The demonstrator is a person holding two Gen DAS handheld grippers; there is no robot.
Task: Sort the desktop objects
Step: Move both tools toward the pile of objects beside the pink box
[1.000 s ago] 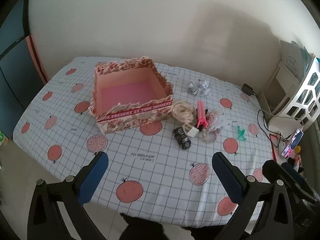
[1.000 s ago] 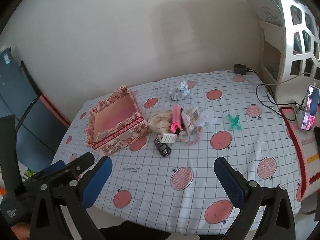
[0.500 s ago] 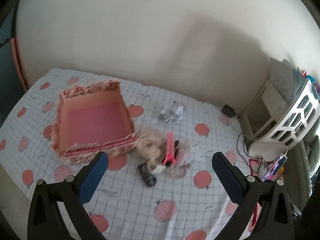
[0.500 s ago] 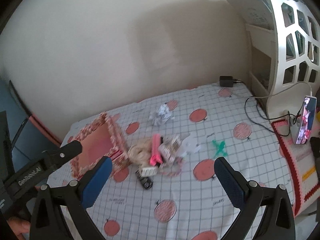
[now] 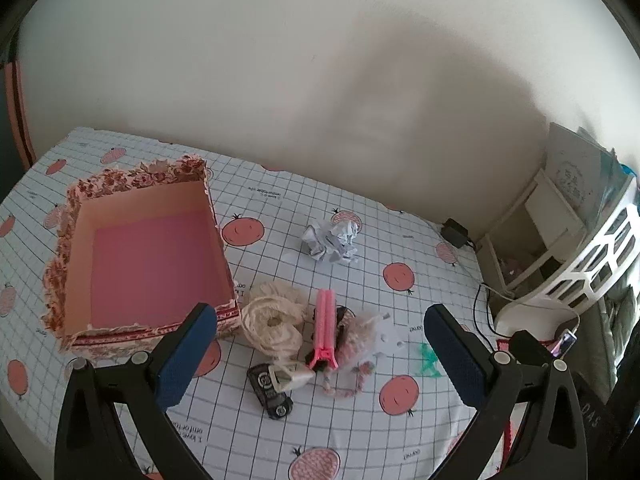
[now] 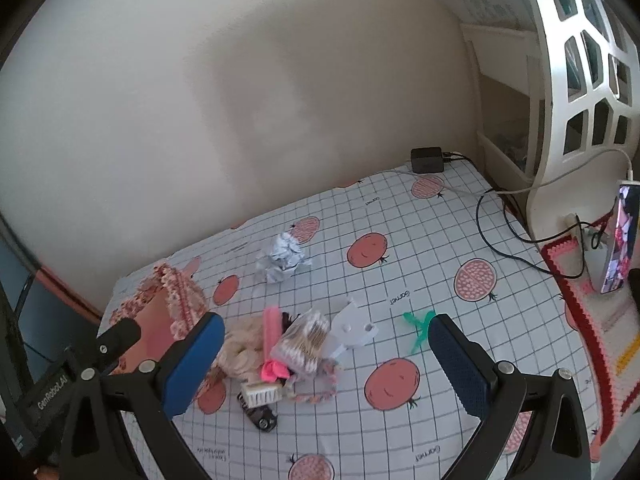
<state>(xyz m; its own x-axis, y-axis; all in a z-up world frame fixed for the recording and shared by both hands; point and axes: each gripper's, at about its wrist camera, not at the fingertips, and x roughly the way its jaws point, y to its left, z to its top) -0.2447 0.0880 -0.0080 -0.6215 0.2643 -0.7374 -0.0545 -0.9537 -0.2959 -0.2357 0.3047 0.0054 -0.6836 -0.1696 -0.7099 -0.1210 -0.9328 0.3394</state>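
Two blue-padded fingers (image 5: 188,354) of the left gripper (image 5: 320,356) stand wide apart with nothing between them, poised above the table. Just ahead of its left finger, an empty box (image 5: 144,264) with floral paper walls and a pink floor sits open-topped, likely the place for sorted things. Straight ahead, between the fingers, the clutter is heaped: a coil of cream rope (image 5: 274,322), a stiff pink clip (image 5: 326,328), a small black toy car (image 5: 270,392) nearest the claw, and a braided cord (image 5: 352,382). Farther ahead lies a crumpled paper ball (image 5: 334,242). Near the right finger is a thin green plastic piece (image 5: 428,364). All rest on a gridded cloth (image 5: 400,248) printed with red fruit.

From the right wrist, the right gripper (image 6: 322,364) is likewise spread and empty. The same heap sits ahead of its left finger, showing a clear bag of cotton swabs (image 6: 306,340) and a white card piece (image 6: 352,326). The green piece touches the right finger's tip in this view; real contact cannot be told. Loose black cables (image 6: 504,236) trail well off to the right.
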